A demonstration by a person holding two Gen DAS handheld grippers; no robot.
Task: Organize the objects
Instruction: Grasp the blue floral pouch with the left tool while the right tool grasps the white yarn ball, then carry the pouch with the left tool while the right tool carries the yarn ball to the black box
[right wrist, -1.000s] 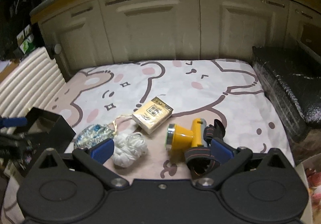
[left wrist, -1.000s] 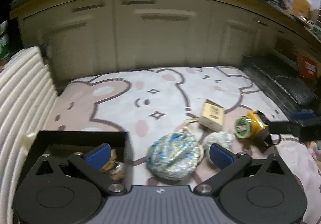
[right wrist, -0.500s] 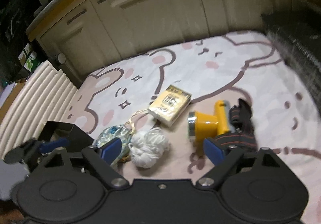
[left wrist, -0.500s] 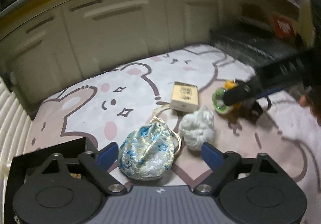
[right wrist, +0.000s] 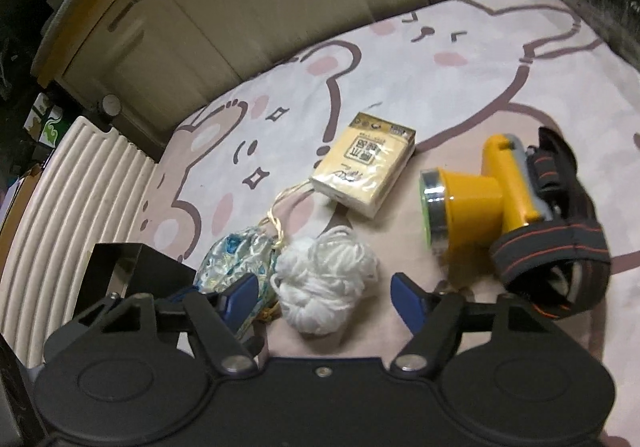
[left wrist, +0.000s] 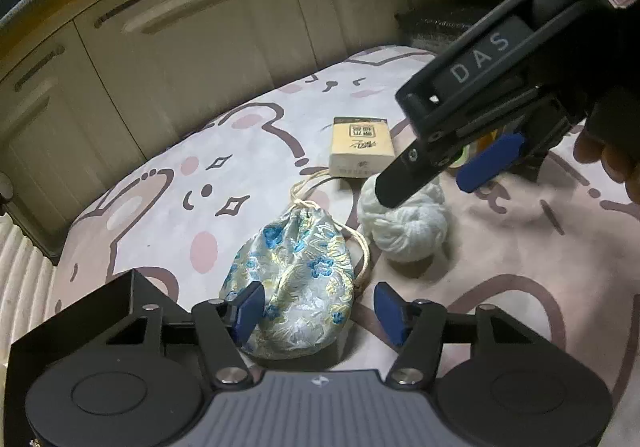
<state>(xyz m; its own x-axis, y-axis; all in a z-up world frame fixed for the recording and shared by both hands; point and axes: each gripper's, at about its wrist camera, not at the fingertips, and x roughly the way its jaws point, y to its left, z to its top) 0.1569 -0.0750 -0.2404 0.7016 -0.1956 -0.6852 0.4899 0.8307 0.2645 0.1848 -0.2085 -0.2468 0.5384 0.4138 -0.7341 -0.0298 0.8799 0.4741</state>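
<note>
Drawstring pouch (left wrist: 294,283), the blue-and-gold brocade one, lies on the bear-print cover (left wrist: 240,183) right in front of your left gripper (left wrist: 316,313). Its jaws are closing with the pouch between them: the left pad looks to be at the fabric, the right pad stands clear of it, so nothing is gripped.

Just left of the pouch, at the near edge, is the black box (left wrist: 120,311), open at the top. Just right of the pouch sits the ball of white yarn (left wrist: 408,225), close beside it with the pouch's cord running between. Your right gripper (right wrist: 324,297) is over that yarn; its jaws are closing too, with the yarn between them but neither pad pressing on it. Seen from the left wrist, that gripper comes in from the upper right, and part of your hand (left wrist: 608,159) shows at the right edge.

Beyond the pouch, where its cord ends, lies the yellow tissue pack (right wrist: 364,165). Farther right of the pouch, past the yarn, the yellow headlamp (right wrist: 480,199) lies on its side with its dark strap (right wrist: 560,247) bunched behind it.

Farthest back, cream cabinet doors (left wrist: 192,59) close off the cover.
</note>
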